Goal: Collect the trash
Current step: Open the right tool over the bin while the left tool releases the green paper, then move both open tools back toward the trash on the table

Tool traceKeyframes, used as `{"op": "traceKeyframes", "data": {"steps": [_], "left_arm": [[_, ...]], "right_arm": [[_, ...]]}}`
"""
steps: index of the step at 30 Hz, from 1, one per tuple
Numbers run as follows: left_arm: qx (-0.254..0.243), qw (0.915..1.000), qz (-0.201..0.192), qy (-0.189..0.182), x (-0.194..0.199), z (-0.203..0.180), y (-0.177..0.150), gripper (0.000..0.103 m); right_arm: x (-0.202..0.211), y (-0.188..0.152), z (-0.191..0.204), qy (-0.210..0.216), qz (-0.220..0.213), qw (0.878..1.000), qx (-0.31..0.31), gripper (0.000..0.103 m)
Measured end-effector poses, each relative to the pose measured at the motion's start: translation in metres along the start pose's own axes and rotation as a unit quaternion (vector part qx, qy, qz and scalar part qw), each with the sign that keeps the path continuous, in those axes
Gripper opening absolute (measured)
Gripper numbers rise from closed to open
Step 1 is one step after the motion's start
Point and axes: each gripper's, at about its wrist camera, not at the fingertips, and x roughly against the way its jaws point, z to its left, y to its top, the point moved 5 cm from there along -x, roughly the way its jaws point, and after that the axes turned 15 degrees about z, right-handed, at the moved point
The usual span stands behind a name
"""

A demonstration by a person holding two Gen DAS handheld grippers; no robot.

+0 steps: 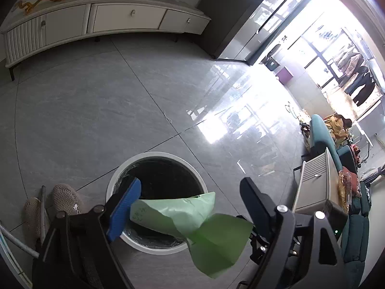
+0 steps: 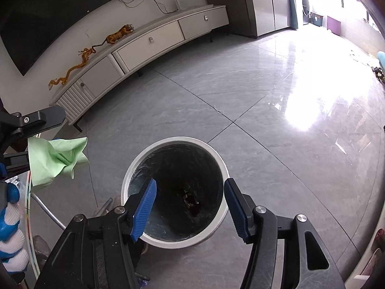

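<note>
A round white trash bin [image 1: 154,155] with a black liner stands on the grey tile floor; it also shows in the right wrist view [image 2: 182,142], with some dark scraps at its bottom. My left gripper [image 1: 187,202] is open, jaws wide apart, and a crumpled light-green paper wrapper [image 1: 190,219] lies between its fingers above the bin's near rim, resting against the left blue pad [image 1: 125,209]. The wrapper also shows in the right wrist view [image 2: 55,159], left of the bin. My right gripper [image 2: 190,204] is open and empty, directly above the bin's mouth.
A long white TV cabinet [image 1: 101,19] with golden dragon and tiger figures runs along the far wall. Two beige slippers [image 1: 65,198] lie left of the bin. A white side cabinet [image 1: 317,183] and teal sofa [image 1: 322,134] stand to the right. A glass table edge [image 2: 30,192] is at left.
</note>
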Motion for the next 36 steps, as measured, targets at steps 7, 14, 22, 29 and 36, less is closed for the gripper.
{"op": "traceKeyframes", "data": {"steps": [7, 14, 22, 29, 36], "left_arm": [[-0.001, 0.9999, 0.012, -0.003, -0.01, -0.011, 0.0, 0.092], [-0.007, 0.9998, -0.011, 0.012, 0.008, -0.015, -0.003, 0.093], [-0.03, 0.9921, -0.092, 0.08, 0.097, -0.021, -0.018, 0.092], [-0.021, 0.9767, -0.161, 0.14, 0.202, 0.004, -0.049, 0.092], [-0.011, 0.951, -0.225, 0.211, 0.312, 0.035, -0.094, 0.092]], "right_arm": [[0.009, -0.004, -0.007, 0.003, -0.007, 1.0, -0.009, 0.057], [0.014, -0.007, -0.008, 0.004, -0.011, 1.0, -0.012, 0.057], [0.066, 0.0, 0.029, 0.032, -0.057, 0.998, 0.021, 0.057], [0.133, -0.003, 0.108, 0.075, -0.109, 0.986, 0.102, 0.057], [0.196, -0.015, 0.192, 0.111, -0.146, 0.967, 0.18, 0.057]]}}
